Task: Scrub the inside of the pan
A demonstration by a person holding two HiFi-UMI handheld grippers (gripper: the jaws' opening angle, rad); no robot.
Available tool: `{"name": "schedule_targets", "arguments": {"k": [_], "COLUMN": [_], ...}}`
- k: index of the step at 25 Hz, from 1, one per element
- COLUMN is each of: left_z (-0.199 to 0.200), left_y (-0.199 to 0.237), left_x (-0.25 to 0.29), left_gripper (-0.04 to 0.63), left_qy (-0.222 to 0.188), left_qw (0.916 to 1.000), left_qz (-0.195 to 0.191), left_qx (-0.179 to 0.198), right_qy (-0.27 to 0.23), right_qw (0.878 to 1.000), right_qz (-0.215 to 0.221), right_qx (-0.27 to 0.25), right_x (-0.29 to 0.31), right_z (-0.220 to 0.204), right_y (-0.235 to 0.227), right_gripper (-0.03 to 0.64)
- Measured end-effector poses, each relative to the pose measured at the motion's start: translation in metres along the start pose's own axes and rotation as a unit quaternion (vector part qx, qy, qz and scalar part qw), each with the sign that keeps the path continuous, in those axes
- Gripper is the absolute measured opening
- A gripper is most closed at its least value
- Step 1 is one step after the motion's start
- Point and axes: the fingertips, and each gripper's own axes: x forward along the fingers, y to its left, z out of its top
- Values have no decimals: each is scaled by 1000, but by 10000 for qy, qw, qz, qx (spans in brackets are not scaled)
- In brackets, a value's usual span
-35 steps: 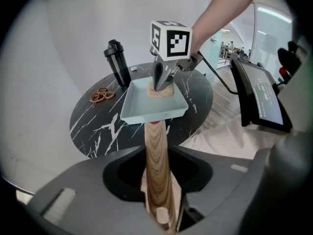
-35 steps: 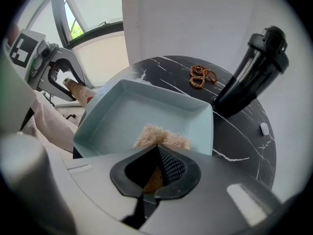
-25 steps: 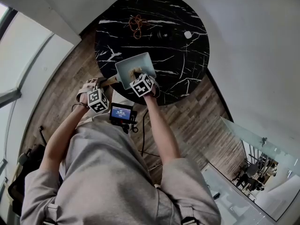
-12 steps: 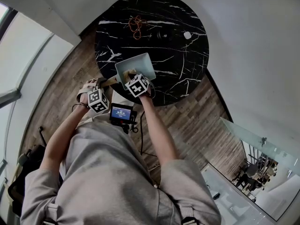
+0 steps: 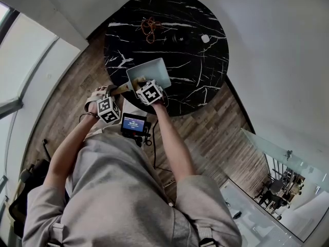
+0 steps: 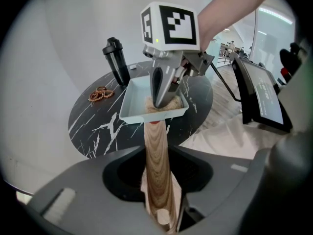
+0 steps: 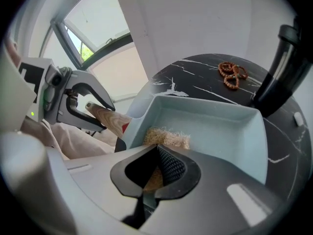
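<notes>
A pale blue square pan (image 5: 154,70) (image 7: 220,131) sits near the front edge of a round black marble table (image 5: 195,86). Its wooden handle (image 6: 157,165) (image 7: 110,119) sticks out toward me, and my left gripper (image 5: 117,91) (image 6: 159,195) is shut on it, seen from the side in the right gripper view (image 7: 85,106). My right gripper (image 5: 144,82) (image 7: 155,168) (image 6: 163,99) points down into the pan's near left corner, shut on a tan fibrous scrub pad (image 7: 166,137) (image 6: 178,103) that rests on the pan's floor.
A black bottle (image 6: 116,60) (image 7: 281,67), a string of brown beads (image 5: 149,27) (image 7: 232,75) and a small white object (image 5: 205,37) lie at the table's far side. A small screen on a stand (image 5: 133,123) (image 6: 261,97) sits by my body, over wooden floor.
My right gripper has slid the scrub pad leftward across the pan's near side, toward the handle corner, and rolled a little. The left gripper and the pan stayed put.
</notes>
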Motion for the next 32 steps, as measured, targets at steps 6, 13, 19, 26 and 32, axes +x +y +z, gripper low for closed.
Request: {"name": "schedule_targets", "arguments": {"k": [6,13,19,26,32], "left_z": [0,0,0,-1,-2], "left_y": [-1,1,0,0,4], "left_x": [0,1,1,2,4], "left_gripper": [143,143,141,141,143], "left_qy": [-25,-31,60,133,277], "left_qw": [10000,10000,10000,9998,9992], "left_qz": [-10,2,-4,-90,-109], "left_qx": [-15,-30,-54,-143,-261], "right_qy": [-986,-357,736,1071,1217], "right_qw": [9894,9965,9880,9887,9905], "right_qz": [605,-753,-1299,-1043,-618], "right_qx": [880,96,-406,-106,-187], "right_x": [-32,-61,-49,-37,-30], "right_z": [18,-17,-56,-64,-62], "right_y": [-8,-69,-91,-87,-62], "right_gripper": [20,20,20,20,20]}}
